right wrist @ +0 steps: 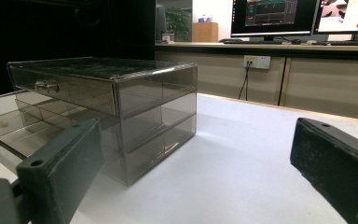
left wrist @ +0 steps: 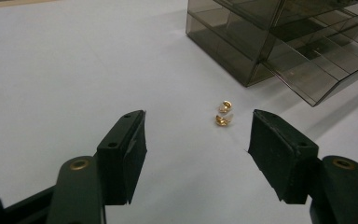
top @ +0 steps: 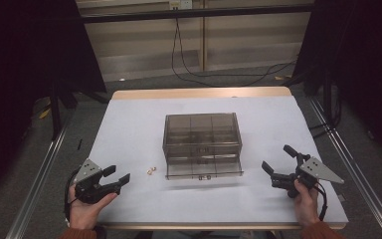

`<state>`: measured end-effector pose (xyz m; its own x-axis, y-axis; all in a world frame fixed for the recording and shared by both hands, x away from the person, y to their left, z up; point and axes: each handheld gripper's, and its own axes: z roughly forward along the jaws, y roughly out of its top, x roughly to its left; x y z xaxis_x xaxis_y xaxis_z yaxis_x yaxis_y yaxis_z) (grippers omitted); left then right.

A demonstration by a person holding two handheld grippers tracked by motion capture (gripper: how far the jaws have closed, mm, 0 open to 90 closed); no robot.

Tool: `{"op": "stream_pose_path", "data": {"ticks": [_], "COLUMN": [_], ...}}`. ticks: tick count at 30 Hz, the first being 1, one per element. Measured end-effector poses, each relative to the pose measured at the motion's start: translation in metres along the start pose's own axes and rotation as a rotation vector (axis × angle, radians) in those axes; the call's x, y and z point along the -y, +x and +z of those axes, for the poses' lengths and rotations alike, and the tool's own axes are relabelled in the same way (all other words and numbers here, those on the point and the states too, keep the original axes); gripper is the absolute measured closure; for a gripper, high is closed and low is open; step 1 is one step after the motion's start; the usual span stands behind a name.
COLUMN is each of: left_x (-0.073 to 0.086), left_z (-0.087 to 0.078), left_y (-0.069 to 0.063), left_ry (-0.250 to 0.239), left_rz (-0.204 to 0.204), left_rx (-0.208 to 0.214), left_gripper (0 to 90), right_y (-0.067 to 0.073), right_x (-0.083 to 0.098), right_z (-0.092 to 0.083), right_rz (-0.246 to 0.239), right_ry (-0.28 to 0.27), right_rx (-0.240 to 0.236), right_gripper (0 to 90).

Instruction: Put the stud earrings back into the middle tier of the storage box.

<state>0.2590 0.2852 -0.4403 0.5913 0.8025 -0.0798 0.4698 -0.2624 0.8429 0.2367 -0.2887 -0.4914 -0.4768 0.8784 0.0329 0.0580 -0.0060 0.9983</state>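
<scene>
I have the smoked clear drawer cabinet (top: 202, 144) at the middle of the white table (top: 129, 129), its lowest drawer (top: 204, 169) pulled out toward the bottom of the frame. My guess at the step in hand is picking up the two small gold earrings (top: 151, 171) lying just left of that drawer front and dropping them in. To do it well I'd bring the left gripper (top: 119, 177), jaws spread wide and holding nothing, low and straight over one piece, closing gently so it doesn't skid away. The right gripper (top: 277, 162), at lower right and equally agape and empty, could steady the drawer. The left gripper view resolves the earrings (left wrist: 224, 113) as two separate pieces near its centre; from above they are a pale speck. The right gripper view shows a drawer knob (right wrist: 46, 86) at upper left.
</scene>
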Motion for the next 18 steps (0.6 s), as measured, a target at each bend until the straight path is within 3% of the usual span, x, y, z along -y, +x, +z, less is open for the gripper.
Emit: {"op": "stream_pose_path", "data": {"ticks": [6,14,18], "left_x": [-0.0004,-0.0035,-0.0064], "left_z": [0.0001,0.0005,0.0026], "left_y": [-0.0007,-0.0044,-0.0082], "left_ry": [0.004,0.03,0.058], "left_rz": [0.002,0.044,0.044], "left_rx": [0.007,0.038,0.073], "left_gripper": [37.2,48.1,54.1], "right_y": [0.0,0.0002,0.0004], "right_x": [0.0,0.0001,0.0], "right_z": [0.0,-0.0002,-0.0002], "right_rz": [-0.001,-0.001,-0.003], "right_ry": [0.0,0.002,0.003], "right_rx": [-0.001,-0.003,0.005], "right_gripper": [2.1,2.1,2.1]}}
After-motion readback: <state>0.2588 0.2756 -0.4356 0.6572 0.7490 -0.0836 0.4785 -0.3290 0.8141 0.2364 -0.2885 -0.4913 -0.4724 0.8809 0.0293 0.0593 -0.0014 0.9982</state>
